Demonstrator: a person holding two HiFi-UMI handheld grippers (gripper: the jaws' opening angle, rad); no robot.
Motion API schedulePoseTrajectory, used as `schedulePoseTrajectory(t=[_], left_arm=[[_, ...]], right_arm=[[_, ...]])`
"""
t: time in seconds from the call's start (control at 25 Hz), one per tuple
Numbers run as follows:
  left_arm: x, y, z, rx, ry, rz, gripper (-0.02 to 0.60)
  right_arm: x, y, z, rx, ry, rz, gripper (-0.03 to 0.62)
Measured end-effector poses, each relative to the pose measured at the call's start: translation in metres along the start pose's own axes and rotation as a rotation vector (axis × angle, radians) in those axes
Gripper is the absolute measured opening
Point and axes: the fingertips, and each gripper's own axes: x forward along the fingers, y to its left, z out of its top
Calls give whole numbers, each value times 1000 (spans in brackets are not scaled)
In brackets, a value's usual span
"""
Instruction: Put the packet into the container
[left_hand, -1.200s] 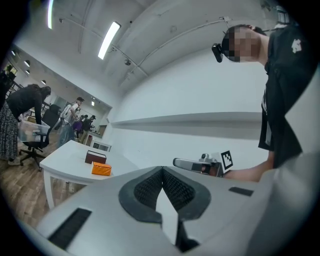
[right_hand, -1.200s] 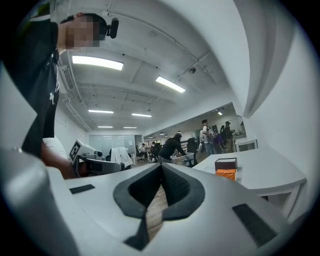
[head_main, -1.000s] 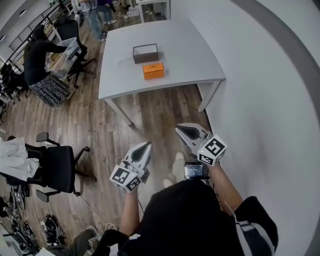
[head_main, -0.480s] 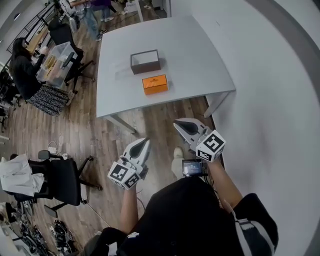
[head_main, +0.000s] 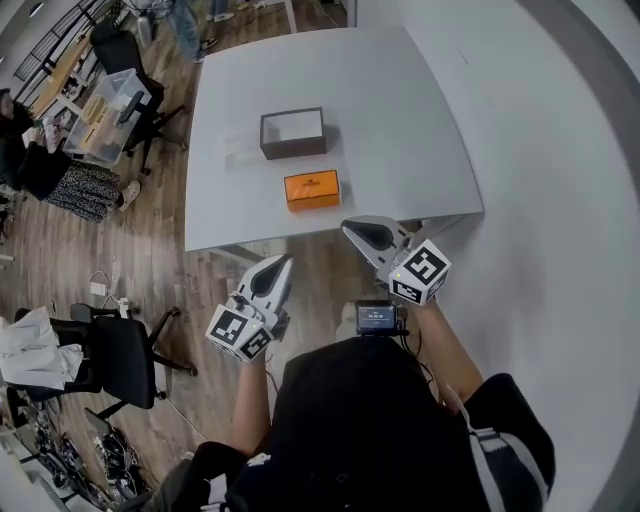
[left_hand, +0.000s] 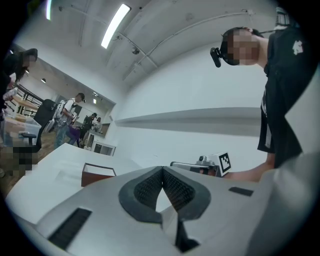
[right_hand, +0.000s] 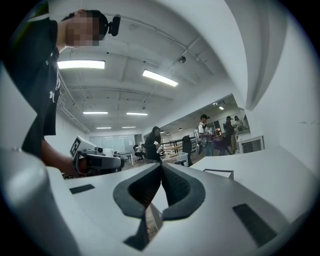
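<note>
An orange packet (head_main: 312, 189) lies flat on the white table (head_main: 420, 150), near its front edge. Behind it stands the container (head_main: 293, 132), a dark open box with a pale inside, also seen in the left gripper view as a brown box (left_hand: 97, 173). My left gripper (head_main: 279, 263) hangs over the floor, short of the table edge, jaws shut and empty. My right gripper (head_main: 350, 229) reaches the table's front edge, just right of the packet, shut with nothing held. In the right gripper view only the container's rim (right_hand: 218, 172) shows.
A black office chair (head_main: 115, 345) stands on the wooden floor at the left. A white wall (head_main: 560, 200) runs along the right. People, chairs and a clear bin (head_main: 105, 110) sit at the far left beyond the table.
The table, packet and container have drawn closer and lower in the head view. Both grippers have come up to the table's front edge, still shut.
</note>
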Motion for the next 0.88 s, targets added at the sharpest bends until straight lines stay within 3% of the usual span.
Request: schedulePoseTrajectory(t=[0.28,0.88], left_arm=[[29,51,8,1,17,0,8],[74,158,37,-6,36,-133,8]], right_arm=[[43,-34,-7,8,23,14,23],[135,-95,-7,-19,90,-94,23]])
